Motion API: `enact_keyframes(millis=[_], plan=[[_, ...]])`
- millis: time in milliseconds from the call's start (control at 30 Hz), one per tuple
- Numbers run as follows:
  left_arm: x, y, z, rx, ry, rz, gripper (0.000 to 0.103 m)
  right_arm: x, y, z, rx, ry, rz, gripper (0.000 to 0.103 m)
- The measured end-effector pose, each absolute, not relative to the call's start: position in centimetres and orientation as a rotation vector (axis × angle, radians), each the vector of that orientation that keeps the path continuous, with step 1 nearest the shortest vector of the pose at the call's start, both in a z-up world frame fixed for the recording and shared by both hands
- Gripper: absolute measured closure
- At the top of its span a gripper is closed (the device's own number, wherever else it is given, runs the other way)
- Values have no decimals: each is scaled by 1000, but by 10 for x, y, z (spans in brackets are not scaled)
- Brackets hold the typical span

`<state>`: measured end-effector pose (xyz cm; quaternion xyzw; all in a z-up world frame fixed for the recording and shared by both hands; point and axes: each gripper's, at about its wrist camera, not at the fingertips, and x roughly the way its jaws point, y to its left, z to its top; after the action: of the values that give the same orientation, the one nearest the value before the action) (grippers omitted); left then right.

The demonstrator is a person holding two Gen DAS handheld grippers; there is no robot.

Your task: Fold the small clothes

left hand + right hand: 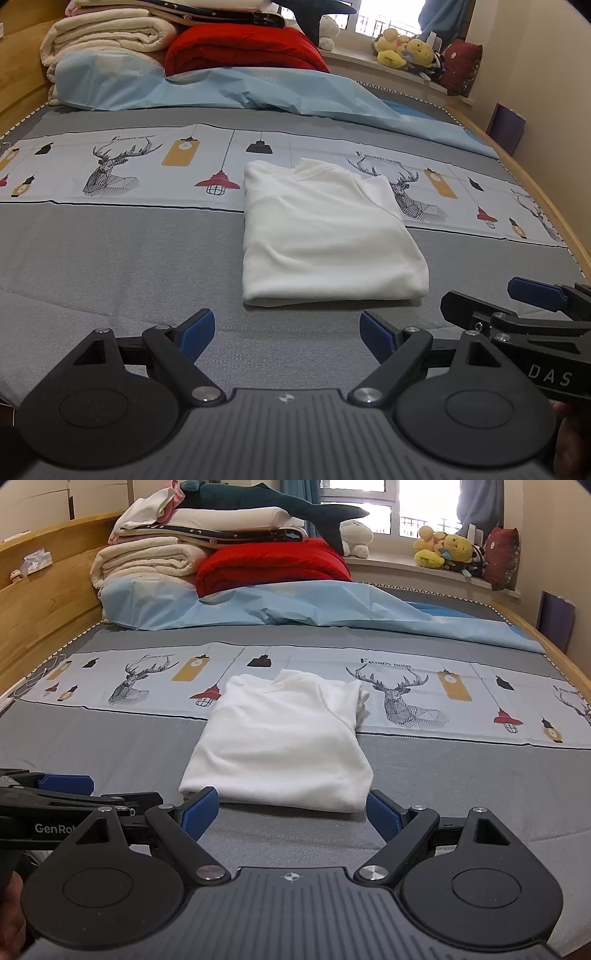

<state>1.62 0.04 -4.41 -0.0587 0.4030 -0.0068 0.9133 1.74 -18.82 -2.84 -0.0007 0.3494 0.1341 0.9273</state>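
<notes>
A white garment (pixel 325 229) lies folded into a rectangle on the grey bed sheet (pixel 110 258); it also shows in the right wrist view (pixel 284 746). My left gripper (pixel 288 334) is open and empty, just short of the garment's near edge. My right gripper (pixel 291 810) is open and empty, its blue pads (pixel 199 810) level with the garment's near fold, apart from it. The right gripper also shows at the right of the left wrist view (pixel 535 295). The left gripper shows at the left of the right wrist view (pixel 66 784).
A light blue cover (pixel 221 88), a red quilt (pixel 243 50) and cream blankets (pixel 107 35) are piled at the head of the bed. Plush toys (pixel 406 50) sit on the windowsill. The wooden bed frame (pixel 44 590) runs along the left.
</notes>
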Motion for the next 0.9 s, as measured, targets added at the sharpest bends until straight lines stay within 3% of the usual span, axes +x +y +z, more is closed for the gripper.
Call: enact_keyframes(millis=[900], plan=[[17, 1, -43, -119, 828, -16, 14, 17, -188, -29, -1, 718, 275, 15]])
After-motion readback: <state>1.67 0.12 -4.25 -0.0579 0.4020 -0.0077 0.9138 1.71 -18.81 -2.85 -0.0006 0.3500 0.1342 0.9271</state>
